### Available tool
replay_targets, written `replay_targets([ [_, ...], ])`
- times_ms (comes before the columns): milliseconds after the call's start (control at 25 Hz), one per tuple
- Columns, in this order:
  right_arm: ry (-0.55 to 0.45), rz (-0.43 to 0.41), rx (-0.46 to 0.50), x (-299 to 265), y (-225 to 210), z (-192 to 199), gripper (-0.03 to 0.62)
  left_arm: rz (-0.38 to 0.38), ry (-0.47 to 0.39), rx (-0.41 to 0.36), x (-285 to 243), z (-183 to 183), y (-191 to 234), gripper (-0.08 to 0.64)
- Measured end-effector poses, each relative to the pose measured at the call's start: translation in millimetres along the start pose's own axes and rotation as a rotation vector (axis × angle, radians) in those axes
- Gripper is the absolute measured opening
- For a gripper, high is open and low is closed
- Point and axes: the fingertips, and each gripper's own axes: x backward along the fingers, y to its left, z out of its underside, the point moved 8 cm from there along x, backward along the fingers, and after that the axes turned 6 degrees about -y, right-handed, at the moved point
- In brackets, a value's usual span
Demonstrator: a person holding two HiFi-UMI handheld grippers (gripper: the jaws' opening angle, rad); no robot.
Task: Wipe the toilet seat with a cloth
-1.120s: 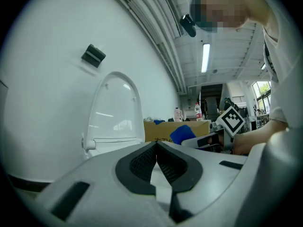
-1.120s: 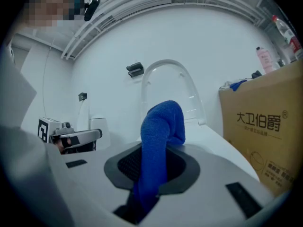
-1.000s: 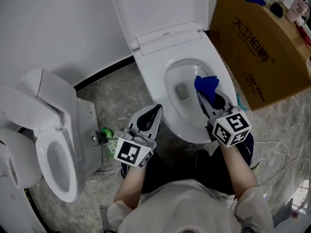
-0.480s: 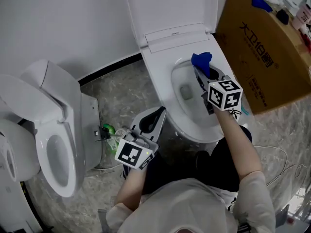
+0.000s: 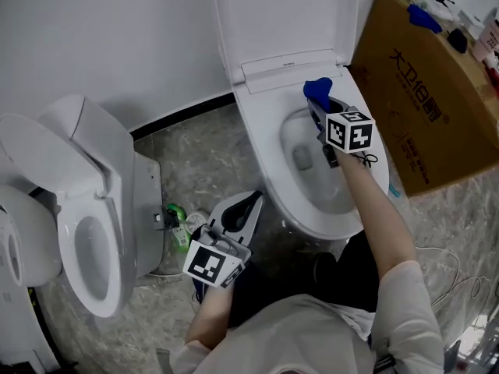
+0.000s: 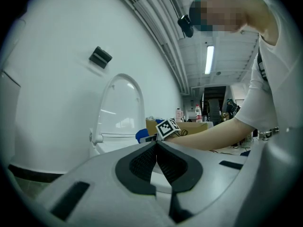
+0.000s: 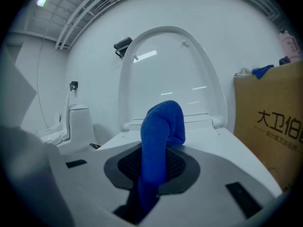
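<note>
A white toilet with its seat [image 5: 269,127] down and lid [image 5: 281,14] raised stands in the middle of the head view. My right gripper [image 5: 318,104] is shut on a blue cloth [image 5: 316,89], held over the back right of the seat near the hinge. In the right gripper view the cloth [image 7: 161,141] stands up between the jaws, with the lid [image 7: 170,74] behind it. My left gripper [image 5: 238,209] hangs low in front of the toilet, shut and empty. From the left gripper view, the jaws of the left gripper [image 6: 156,152] meet, and the right arm reaches across.
A second white toilet [image 5: 86,224] stands at the left. A large cardboard box [image 5: 425,107] sits right of the toilet, with small items on top. A green bottle [image 5: 175,216] lies on the floor between the toilets. Cables [image 5: 448,263] trail at the right.
My right gripper has carried the blue cloth from the front right of the seat back along the rim towards the hinge. The left gripper has stayed low in front.
</note>
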Motion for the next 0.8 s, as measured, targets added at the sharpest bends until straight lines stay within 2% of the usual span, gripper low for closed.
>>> replay_targets([
  [360, 0.013, 0.051, -0.025, -33.5, -16.0, 6.0, 0.051, -0.04, 0.015, 0.008, 11.4, 4.6, 11.6, 0.005],
  [800, 0.057, 0.065, -0.016, -50.9, -14.7, 14.7, 0.052, -0.052, 0.033, 0.015, 20.7, 7.4, 15.5, 0.005],
])
